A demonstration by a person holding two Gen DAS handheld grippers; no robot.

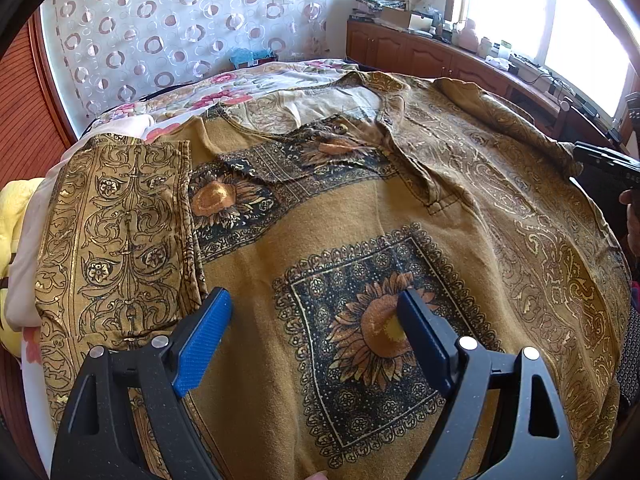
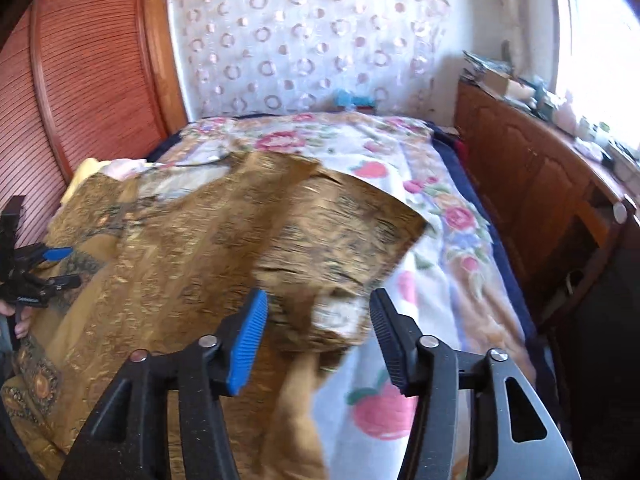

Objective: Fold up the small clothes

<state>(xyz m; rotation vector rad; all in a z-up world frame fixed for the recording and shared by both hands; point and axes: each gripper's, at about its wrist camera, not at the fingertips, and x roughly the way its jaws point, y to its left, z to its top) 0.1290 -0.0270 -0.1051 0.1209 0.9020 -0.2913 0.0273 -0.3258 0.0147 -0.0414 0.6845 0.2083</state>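
Note:
A mustard-brown top (image 1: 320,216) with black sunflower squares and gold paisley print lies spread on the bed. Its left sleeve (image 1: 120,220) is folded in over the body. My left gripper (image 1: 314,312) is open and empty, just above the sunflower square (image 1: 360,340). In the right wrist view the top (image 2: 192,248) is blurred and its right sleeve (image 2: 344,220) sticks out over the bedspread. My right gripper (image 2: 320,316) is open, with the sleeve's near edge between and beyond its fingers, nothing held. The left gripper also shows at the left edge of the right wrist view (image 2: 60,266).
A floral bedspread (image 2: 440,216) covers the bed. A wooden cabinet (image 2: 540,200) with clutter on top runs along the right under a bright window. A red slatted headboard (image 2: 88,80) stands at the left. A circle-patterned curtain (image 1: 168,20) hangs behind.

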